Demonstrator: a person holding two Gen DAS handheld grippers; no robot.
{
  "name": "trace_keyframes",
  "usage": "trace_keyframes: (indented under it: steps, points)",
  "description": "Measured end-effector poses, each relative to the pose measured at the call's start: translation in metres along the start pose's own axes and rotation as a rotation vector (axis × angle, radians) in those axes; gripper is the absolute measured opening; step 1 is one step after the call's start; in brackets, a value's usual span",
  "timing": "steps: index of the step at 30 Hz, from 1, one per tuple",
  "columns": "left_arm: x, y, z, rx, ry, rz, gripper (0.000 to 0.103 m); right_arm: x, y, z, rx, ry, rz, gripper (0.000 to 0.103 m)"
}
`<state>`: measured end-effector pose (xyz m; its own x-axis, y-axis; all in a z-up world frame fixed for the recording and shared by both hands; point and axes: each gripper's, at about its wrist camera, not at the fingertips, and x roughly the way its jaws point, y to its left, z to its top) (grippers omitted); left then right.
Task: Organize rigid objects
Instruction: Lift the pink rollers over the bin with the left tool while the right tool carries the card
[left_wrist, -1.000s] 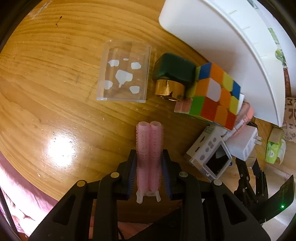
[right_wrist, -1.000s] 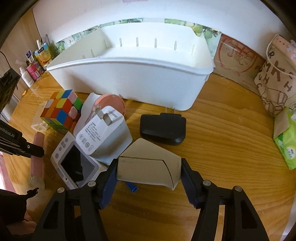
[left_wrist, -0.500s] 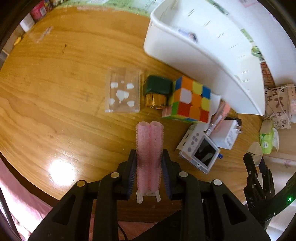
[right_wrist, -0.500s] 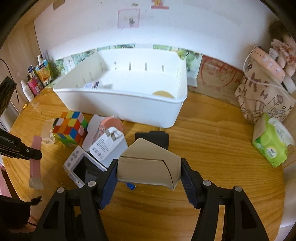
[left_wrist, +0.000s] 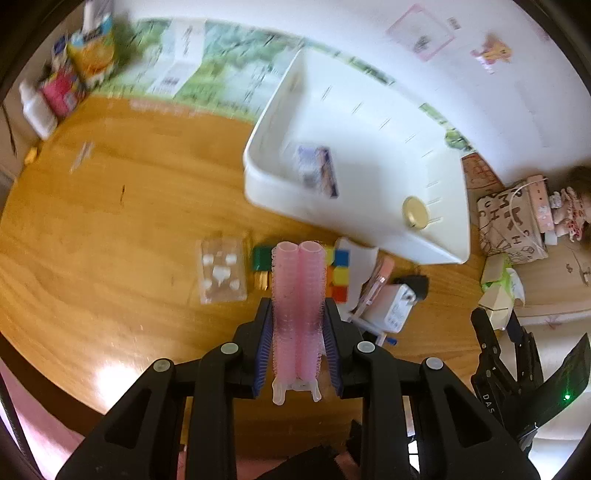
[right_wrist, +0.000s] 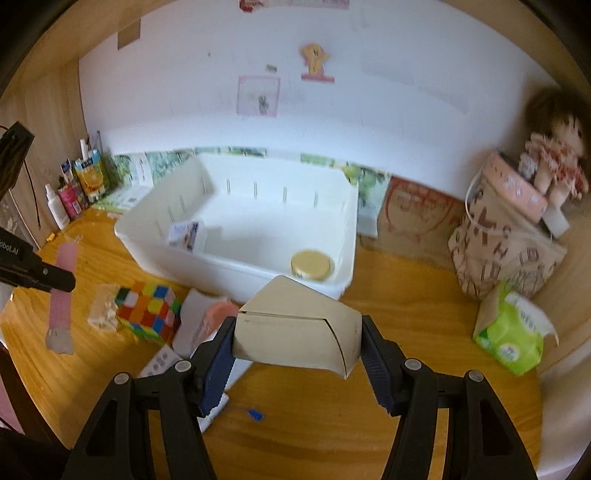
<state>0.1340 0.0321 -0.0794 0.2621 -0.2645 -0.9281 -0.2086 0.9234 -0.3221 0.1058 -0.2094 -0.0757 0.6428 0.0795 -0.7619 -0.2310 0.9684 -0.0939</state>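
Observation:
My left gripper is shut on a pink double hair roller, held high above the wooden table; the same pink hair roller shows at the left of the right wrist view. My right gripper is shut on a beige cardboard box, also lifted off the table. Behind stands the white bin, holding a gold lid and a small printed card. On the table below lie a colour cube, a clear plastic case, a green block and a white charger.
A green tissue pack, a patterned bag and a doll stand at the right. Bottles and cartons line the back left wall. A pink-rimmed piece and a white device lie beside the cube.
Both grippers have risen with what they hold. The table objects look smaller and the inside of the white bin has come into view.

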Motion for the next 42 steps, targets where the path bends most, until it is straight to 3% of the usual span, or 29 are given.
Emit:
trace_keyframes:
  steps: [8, 18, 23, 36, 42]
  points:
    - [-0.023, -0.02, 0.033, 0.009, -0.067, -0.055, 0.028, -0.004, 0.001, 0.03, 0.004, -0.079, 0.004, 0.064]
    - [-0.045, -0.055, 0.071, 0.066, -0.215, -0.125, 0.028, 0.008, -0.001, 0.058, 0.023, -0.146, -0.001, 0.064]
    - [-0.038, -0.068, 0.081, 0.121, -0.276, -0.194, 0.028, 0.018, -0.003, 0.069, 0.035, -0.172, 0.007, 0.064]
    - [-0.014, -0.088, 0.099, 0.255, -0.469, -0.296, 0.028, 0.051, 0.003, 0.077, 0.017, -0.246, 0.051, 0.064]
    - [-0.001, -0.084, 0.104, 0.279, -0.522, -0.33, 0.028, 0.067, -0.001, 0.075, 0.041, -0.261, 0.061, 0.064]
